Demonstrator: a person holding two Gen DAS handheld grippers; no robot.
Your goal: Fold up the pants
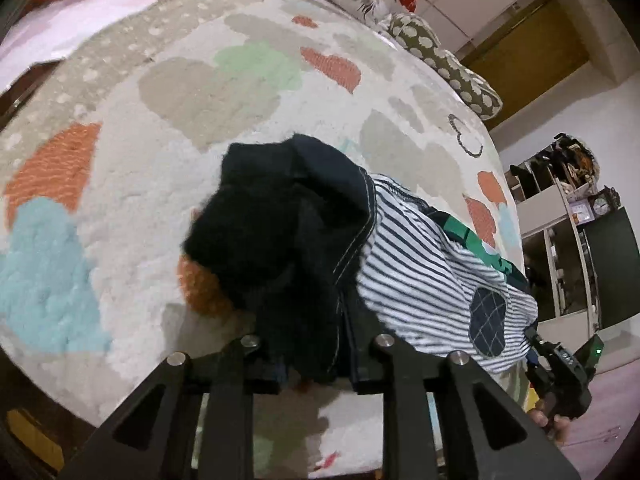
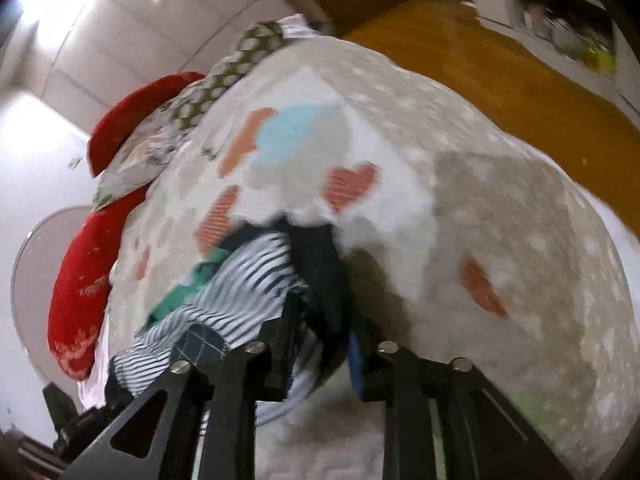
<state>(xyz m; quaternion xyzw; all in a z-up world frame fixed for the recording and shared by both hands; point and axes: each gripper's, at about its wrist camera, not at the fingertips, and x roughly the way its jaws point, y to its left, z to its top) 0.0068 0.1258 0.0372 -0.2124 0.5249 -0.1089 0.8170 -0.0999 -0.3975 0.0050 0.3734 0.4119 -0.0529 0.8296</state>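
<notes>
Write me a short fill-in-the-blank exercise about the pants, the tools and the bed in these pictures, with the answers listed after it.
1. The pants are dark outside, and their lining is white with dark ____.
2. Cloth of the pants runs between the fingers of the left tool and of the ____ tool.
3. The bedspread under the pants is printed with coloured ____.
4. The big cushion at the edge of the bed is ____.

Missing words: stripes; right; hearts; red
</notes>
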